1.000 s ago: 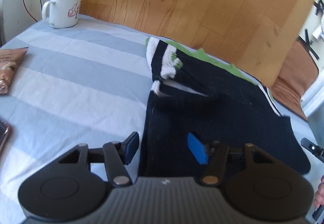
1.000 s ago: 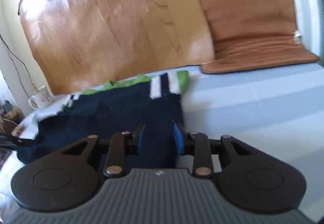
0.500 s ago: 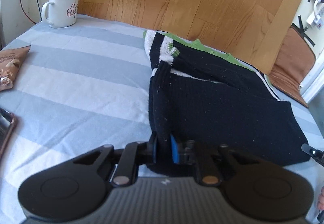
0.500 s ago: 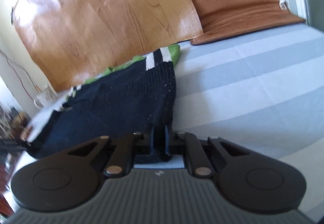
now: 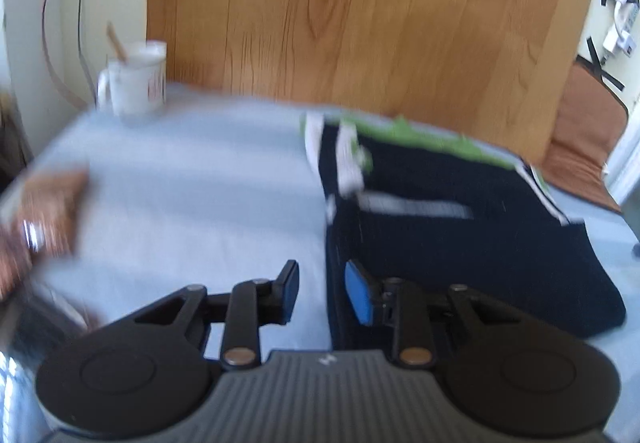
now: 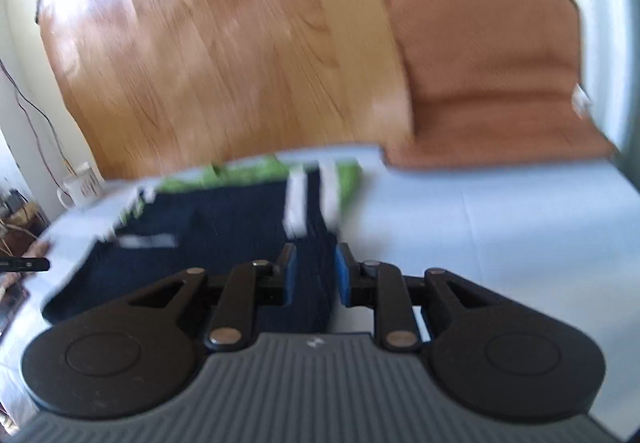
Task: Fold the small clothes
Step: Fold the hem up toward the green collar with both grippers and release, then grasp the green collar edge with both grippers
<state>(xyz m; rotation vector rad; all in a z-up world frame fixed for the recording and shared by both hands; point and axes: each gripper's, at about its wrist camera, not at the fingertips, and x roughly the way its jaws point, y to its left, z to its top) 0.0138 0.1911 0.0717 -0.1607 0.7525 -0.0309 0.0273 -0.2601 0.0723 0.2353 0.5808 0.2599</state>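
Lying folded at frame centre on the blue-striped bed sheet [image 5: 192,211], the navy knit sweater with green-and-white trim [image 5: 460,243] sits released beneath both just-opening grippers, left hand-held gripper [image 5: 322,293] and right hand-held gripper [image 6: 314,275]; mug [image 5: 138,81] print unreadable.

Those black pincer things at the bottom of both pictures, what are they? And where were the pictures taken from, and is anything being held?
They are hand-held grippers: a person carries one in each hand, each with a camera looking along its two fingers. One picture is from the left gripper, the other from the right gripper.

On the striped bedsheet lies a dark sweater with white and green trim, being folded. A white mug stands at the far corner, before a wooden board.

Both grippers have just been opening. Their jaws stand apart, with the sweater's edge lying in the gap below, so nothing appears to be gripped.
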